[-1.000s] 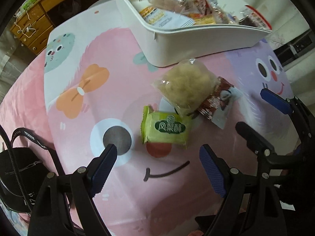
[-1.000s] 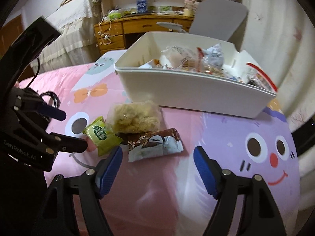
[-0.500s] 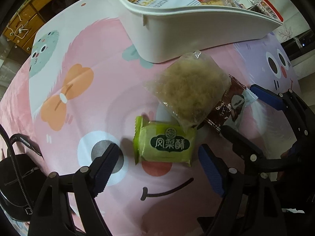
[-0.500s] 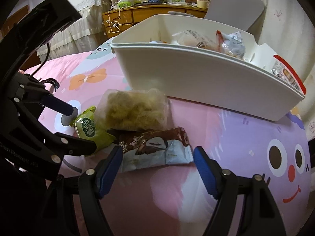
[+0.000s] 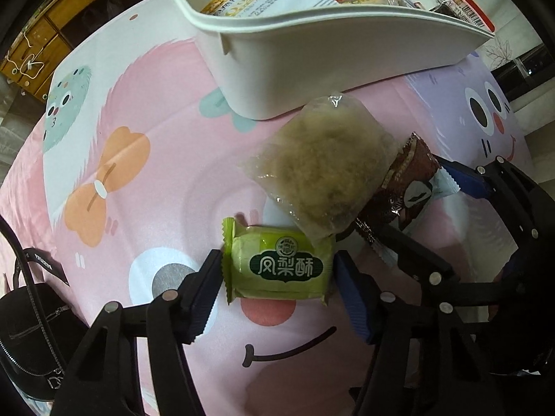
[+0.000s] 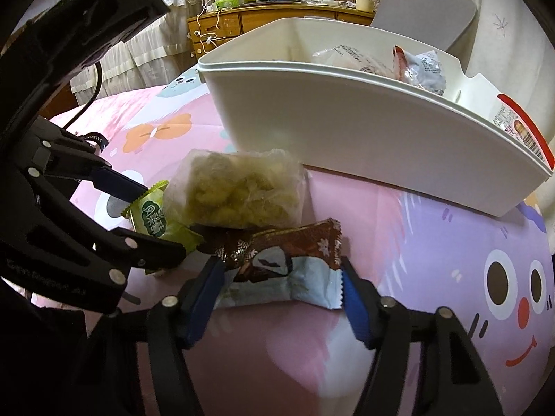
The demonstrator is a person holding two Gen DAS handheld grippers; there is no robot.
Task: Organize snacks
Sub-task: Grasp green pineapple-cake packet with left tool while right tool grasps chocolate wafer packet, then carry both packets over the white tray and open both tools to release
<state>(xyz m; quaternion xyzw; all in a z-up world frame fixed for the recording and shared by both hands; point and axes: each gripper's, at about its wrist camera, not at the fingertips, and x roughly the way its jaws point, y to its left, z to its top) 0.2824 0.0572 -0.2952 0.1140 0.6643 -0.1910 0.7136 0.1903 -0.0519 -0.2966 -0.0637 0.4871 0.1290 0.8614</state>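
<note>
Snacks loose on the patterned table cloth point(image 5: 145, 79), three items:

1. Green packet point(image 5: 279, 267), lower centre of the left wrist view. Left claw point(image 5: 277, 277) straddles it end to end, jaws closing; the pads sit at the crimped ends, firm pressure not evident.
2. Brown packet point(image 6: 281, 270), lower centre of the right wrist view. Right claw point(image 6: 279, 286) straddles it, jaws closing, pads at the wrapper edges.
3. Clear bag point(image 5: 322, 170) of pale flossy cake, centre of frame, lying over one corner of each packet.

Destination, by judgement: white bin point(image 5: 312, 55), top of frame, already part filled.

Hazards:
- Soft wrappers may buckle under end-on squeeze and slip out.
- Lifting either packet may drag or flip the clear bag resting on it.
- The claws work close together; contact between them is possible.
</note>
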